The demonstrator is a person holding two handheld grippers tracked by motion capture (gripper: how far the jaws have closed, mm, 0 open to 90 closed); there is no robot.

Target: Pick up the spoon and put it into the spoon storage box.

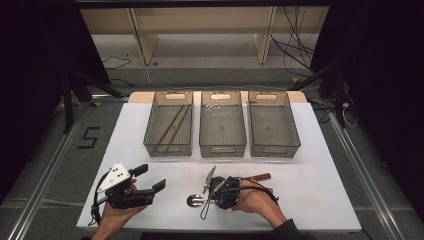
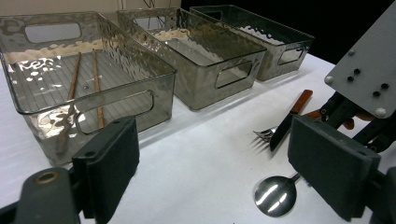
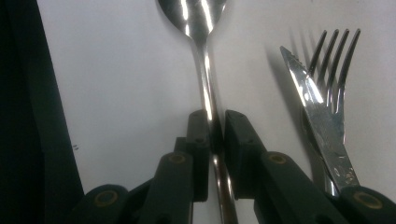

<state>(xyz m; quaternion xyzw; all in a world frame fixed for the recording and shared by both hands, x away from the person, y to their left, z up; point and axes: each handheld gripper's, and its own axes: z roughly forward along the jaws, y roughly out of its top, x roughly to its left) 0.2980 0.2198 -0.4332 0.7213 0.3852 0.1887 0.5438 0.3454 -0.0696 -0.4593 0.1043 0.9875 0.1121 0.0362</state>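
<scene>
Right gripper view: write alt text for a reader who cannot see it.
Two black jaws close on the handle of a spoon that lies on a white table, its bowl at the top edge. To the right lie a knife and a fork, the knife partly over the fork.

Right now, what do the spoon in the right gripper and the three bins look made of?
Spoon: polished metal, probably stainless steel; mirror-bright highlights run along bowl and handle.
Bins: smoke-tinted clear plastic, likely acrylic or similar; glossy, rippled walls you can see through, with the brown sticks visible inside the left one.
</scene>
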